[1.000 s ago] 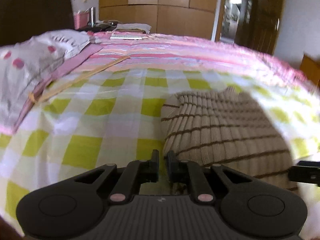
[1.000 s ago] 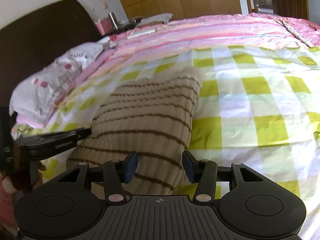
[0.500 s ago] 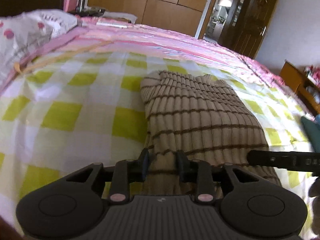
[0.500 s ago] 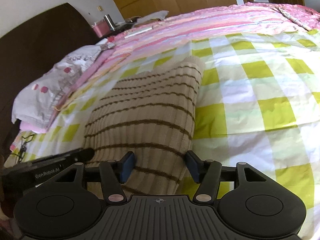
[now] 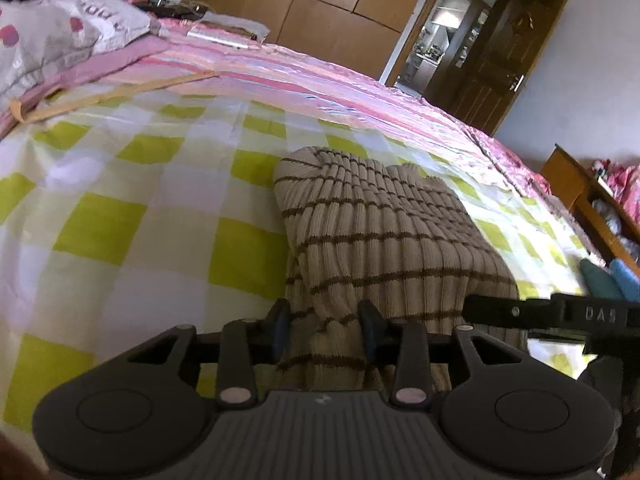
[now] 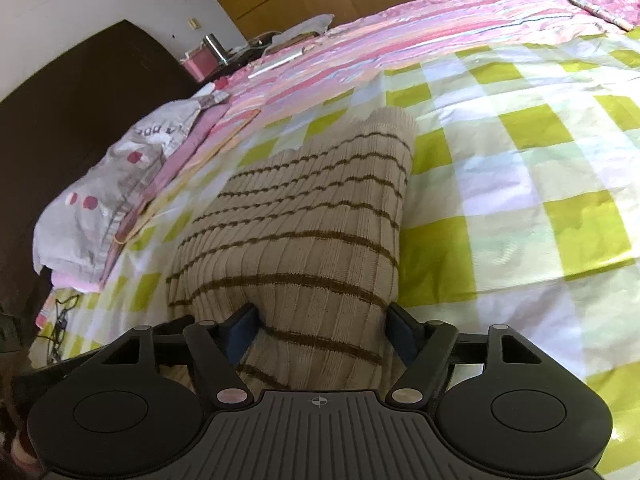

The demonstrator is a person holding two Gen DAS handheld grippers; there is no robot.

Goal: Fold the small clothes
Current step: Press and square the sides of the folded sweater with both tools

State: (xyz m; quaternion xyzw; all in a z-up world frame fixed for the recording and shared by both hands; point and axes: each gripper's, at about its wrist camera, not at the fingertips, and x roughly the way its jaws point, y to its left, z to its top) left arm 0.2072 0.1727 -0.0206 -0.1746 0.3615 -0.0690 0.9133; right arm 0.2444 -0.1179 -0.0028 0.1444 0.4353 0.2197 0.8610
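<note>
Garment: one small ribbed knit sweater [image 5: 384, 240], beige with thin brown stripes, folded into a long soft bundle; it lies on the bed [image 5: 132, 216], its near end bunched between the jaws of both grippers.
Left gripper [image 5: 325, 330]: jaws are opening; the knit's near left corner sits between the blue-faced fingers [image 5: 280, 326], which stand just beside the cloth rather than squeezing it.
Right gripper [image 6: 322, 330]: jaws are opening, spread wide; the knit's near right end fills the gap, the fingers [image 6: 402, 334] standing at its edges without pinching.
Bed cover: one checked sheet of yellow-green and white squares, smooth and lightly creased.
Quilt [image 5: 320, 80]: one pink striped cover with a glossy sheen, beyond the checked sheet.
Pillow [image 6: 116, 184]: one, grey-white with red dots and printed letters, soft and slumped against the dark headboard [image 6: 80, 104].
Wardrobe [image 5: 304, 4]: flat wooden panels along the far wall.
Door [image 5: 492, 60]: one dark wooden leaf, standing open.
Containers: one pink box-like container [image 6: 198, 65] on the bedside surface; contents cannot be told.
</note>
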